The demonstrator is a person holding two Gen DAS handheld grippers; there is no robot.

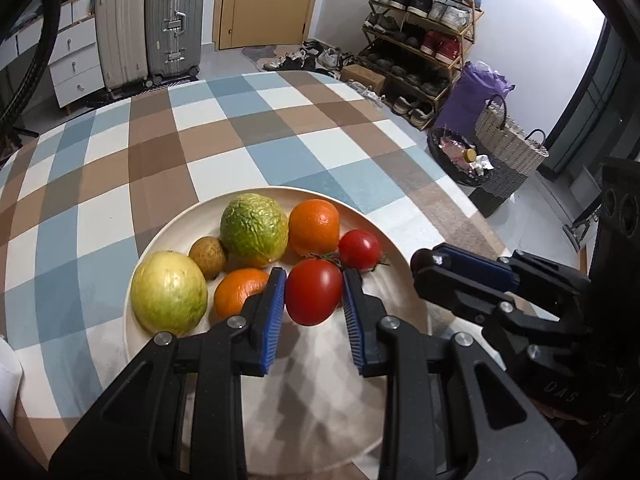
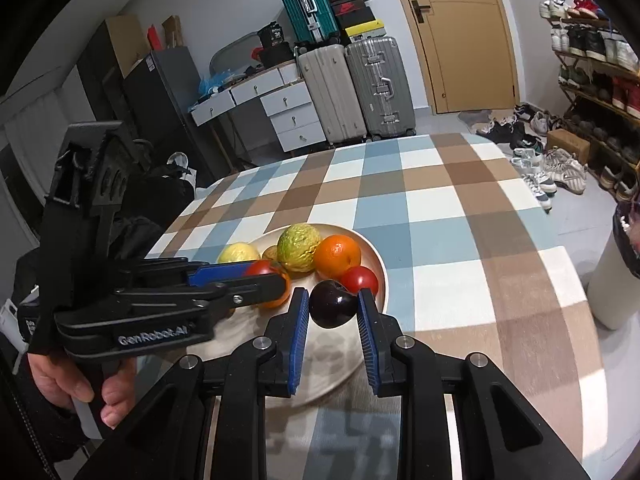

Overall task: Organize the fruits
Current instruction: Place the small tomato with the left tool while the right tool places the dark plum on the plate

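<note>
- Left wrist view: a red tomato [image 1: 313, 291] is grasped between the blue fingers [image 1: 275, 312] of the left gripper [image 1: 314, 284], held over the near part of the plate [image 1: 400, 292].
- Right wrist view: a dark plum [image 2: 333, 305] is clamped by the right gripper [image 2: 334, 300] — at the plate's near rim, just beside the left gripper.
- On the plate are seen a yellow-green guava [image 1: 169, 292], a small brown fruit [image 1: 208, 257], a wrinkled green fruit [image 1: 254, 229], two oranges [image 1: 314, 226] and a second tomato [image 1: 360, 249].
- The plate is carried by a checked desk [image 1: 240, 136] — suitcases [image 1: 175, 20] stand beyond.
</note>
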